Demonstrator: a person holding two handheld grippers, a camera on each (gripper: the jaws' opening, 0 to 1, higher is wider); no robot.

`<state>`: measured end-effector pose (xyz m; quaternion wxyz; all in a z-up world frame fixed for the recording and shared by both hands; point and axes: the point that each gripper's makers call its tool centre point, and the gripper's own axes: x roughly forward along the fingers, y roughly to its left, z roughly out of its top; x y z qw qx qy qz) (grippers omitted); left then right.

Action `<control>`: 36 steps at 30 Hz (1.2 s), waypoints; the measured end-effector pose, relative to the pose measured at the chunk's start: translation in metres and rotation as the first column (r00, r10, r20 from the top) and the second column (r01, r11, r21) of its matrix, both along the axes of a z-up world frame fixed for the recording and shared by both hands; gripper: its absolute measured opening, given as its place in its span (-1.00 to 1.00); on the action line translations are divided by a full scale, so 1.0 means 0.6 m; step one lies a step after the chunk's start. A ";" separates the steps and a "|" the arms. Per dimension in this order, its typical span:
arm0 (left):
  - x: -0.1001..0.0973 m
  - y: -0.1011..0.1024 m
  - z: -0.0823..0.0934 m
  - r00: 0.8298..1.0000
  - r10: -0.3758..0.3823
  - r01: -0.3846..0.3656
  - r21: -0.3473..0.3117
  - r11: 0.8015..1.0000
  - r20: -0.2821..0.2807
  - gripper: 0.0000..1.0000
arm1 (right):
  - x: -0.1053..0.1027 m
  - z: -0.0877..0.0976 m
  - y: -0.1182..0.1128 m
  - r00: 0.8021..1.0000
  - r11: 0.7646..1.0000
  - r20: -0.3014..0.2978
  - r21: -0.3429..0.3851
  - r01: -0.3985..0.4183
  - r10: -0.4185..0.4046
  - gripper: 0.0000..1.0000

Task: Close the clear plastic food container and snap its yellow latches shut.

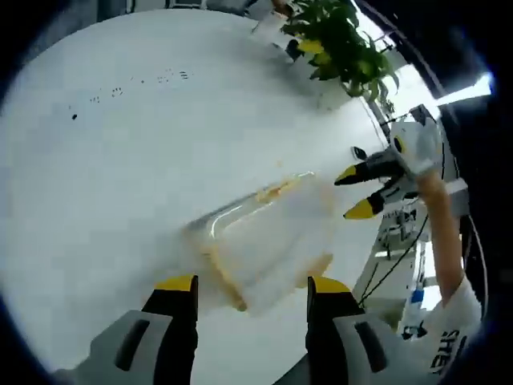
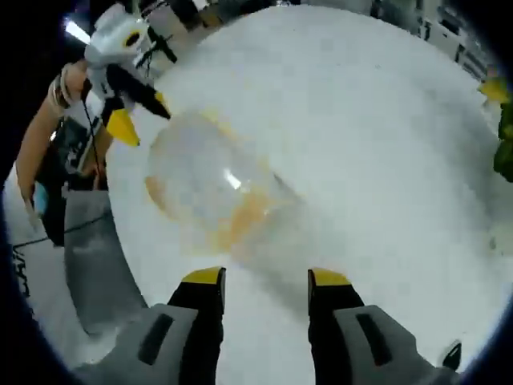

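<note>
Left gripper view: left gripper (image 1: 252, 290) spread, nothing held; clear container (image 1: 268, 237) lies center frame on white table (image 1: 120, 184), yellow latch (image 1: 227, 281) near jaws.

Right gripper view: right gripper (image 2: 266, 282) spread, empty; container center-left. Lid should be seated squarely before latches are pressed.

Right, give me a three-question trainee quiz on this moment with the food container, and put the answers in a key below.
1. True or false: the left gripper is clamped on the clear container.
2. What stands at the far edge of the white table in the left gripper view?
A. a kettle
B. a green leafy plant
C. a stack of plates
3. Fill in: in the right gripper view, the right gripper has its jaws ____, short of the container.

Key
1. False: its jaws stand apart, just before the container.
2. B, the green leafy plant.
3. open
</note>
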<state>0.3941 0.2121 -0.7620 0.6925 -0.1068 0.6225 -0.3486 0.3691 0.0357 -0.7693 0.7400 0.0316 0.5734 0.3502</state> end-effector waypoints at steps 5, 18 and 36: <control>-0.011 0.003 -0.015 0.999 0.016 -0.016 0.024 1.000 -0.033 -0.10 | 0.019 0.031 0.023 0.987 0.979 -0.021 0.126 0.159 -0.158 -0.18; -0.021 0.018 -0.034 0.998 0.018 -0.011 0.118 0.993 -0.054 -0.59 | 0.008 -0.021 0.059 0.989 0.992 -0.082 0.028 0.126 -0.124 -0.42; -0.017 0.018 -0.039 0.999 -0.020 0.024 0.156 0.987 -0.030 -0.70 | -0.012 -0.024 0.061 0.992 0.995 -0.069 0.011 0.103 -0.102 -0.55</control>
